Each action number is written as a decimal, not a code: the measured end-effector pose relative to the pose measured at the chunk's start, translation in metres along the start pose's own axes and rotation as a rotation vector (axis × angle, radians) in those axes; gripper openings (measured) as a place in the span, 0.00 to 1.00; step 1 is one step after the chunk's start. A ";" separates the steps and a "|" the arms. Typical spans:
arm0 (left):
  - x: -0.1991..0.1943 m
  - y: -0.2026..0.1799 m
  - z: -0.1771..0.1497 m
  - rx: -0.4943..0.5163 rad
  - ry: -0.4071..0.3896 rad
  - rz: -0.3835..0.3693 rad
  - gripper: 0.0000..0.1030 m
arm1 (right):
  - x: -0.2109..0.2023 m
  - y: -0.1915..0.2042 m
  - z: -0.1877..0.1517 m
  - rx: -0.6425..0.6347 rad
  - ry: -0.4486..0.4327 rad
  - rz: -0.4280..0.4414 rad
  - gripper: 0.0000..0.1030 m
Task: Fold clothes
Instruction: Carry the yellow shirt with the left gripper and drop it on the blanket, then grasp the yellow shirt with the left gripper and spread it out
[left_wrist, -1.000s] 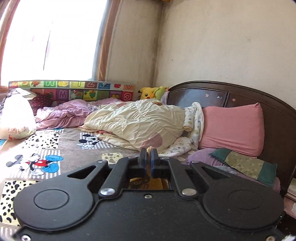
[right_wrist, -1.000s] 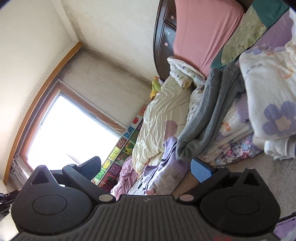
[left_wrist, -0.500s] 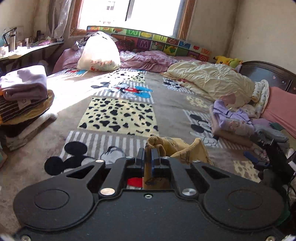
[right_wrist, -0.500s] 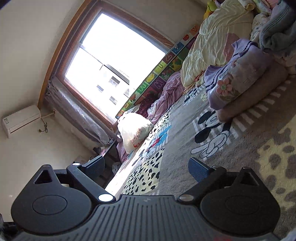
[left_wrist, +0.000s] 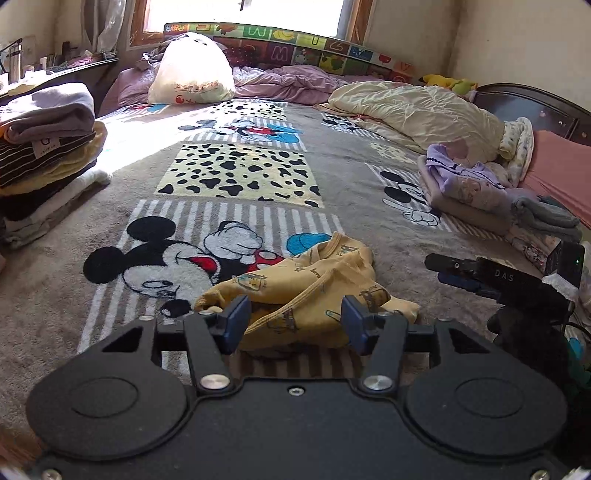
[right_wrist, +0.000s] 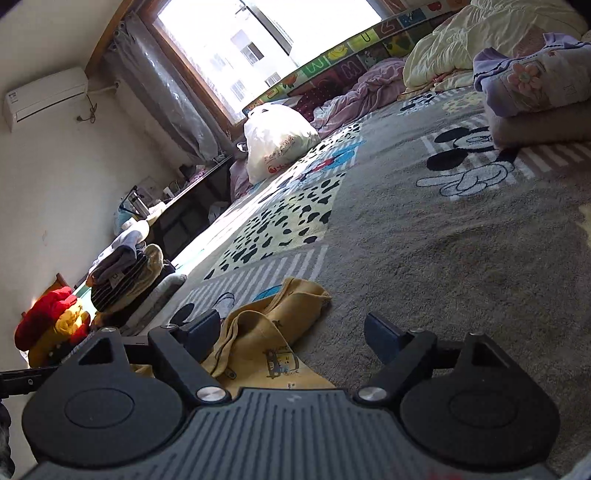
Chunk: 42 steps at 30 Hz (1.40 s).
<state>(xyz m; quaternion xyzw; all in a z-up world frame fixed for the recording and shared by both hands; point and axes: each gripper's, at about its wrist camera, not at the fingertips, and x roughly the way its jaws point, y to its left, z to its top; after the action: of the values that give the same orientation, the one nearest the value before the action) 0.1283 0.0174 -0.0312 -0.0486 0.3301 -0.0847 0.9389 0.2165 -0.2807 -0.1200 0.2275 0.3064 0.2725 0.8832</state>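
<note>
Yellow garment (left_wrist: 314, 291) lies crumpled in a loose heap on the cartoon-print blanket (left_wrist: 236, 177), near the front edge of the bed. Not spread flat; folds overlap and at least 1 hem or cuff is turned up. Judged: it sits on an open patch of blanket with room round it, so it can be laid out before any fold.

Left gripper (left_wrist: 293, 325): jaws wide apart, holding nothing. The heap sits between and just beyond the 2 blue pads; whether the pads touch the cloth cannot be told. Tool held low and roughly level, pointing across the bed toward the window.

Right gripper (right_wrist: 291, 332): also wide open, empty. Its view is rolled to one side, so the tool is tilted, held low over the blanket. The yellow garment (right_wrist: 266, 332) lies under and past its left finger, the right finger over bare blanket. In the left view the right gripper (left_wrist: 443, 269) appears to the right of the heap, close beside it but apart.

Folded stacks sit at both sides: a striped and grey pile (left_wrist: 48, 136) far left, a lilac pile (left_wrist: 465, 188) far right, both well apart from the garment. Judged: finished items kept clear of the working patch.

Next step, judged: pick 2 edges and pull the garment flat.
</note>
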 end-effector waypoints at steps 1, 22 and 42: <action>0.009 -0.005 0.000 0.021 0.005 -0.008 0.58 | 0.005 0.004 -0.007 -0.009 0.031 -0.007 0.82; -0.003 0.017 -0.031 0.171 -0.053 -0.137 0.04 | -0.018 0.057 -0.042 -0.044 -0.064 0.042 0.45; -0.008 -0.002 -0.055 0.462 -0.034 -0.193 0.02 | -0.020 -0.003 -0.056 0.278 -0.121 0.035 0.87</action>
<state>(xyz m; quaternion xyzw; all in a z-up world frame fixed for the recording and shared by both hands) 0.0870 0.0149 -0.0689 0.1343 0.2799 -0.2464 0.9181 0.1674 -0.2821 -0.1528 0.3688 0.2835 0.2288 0.8552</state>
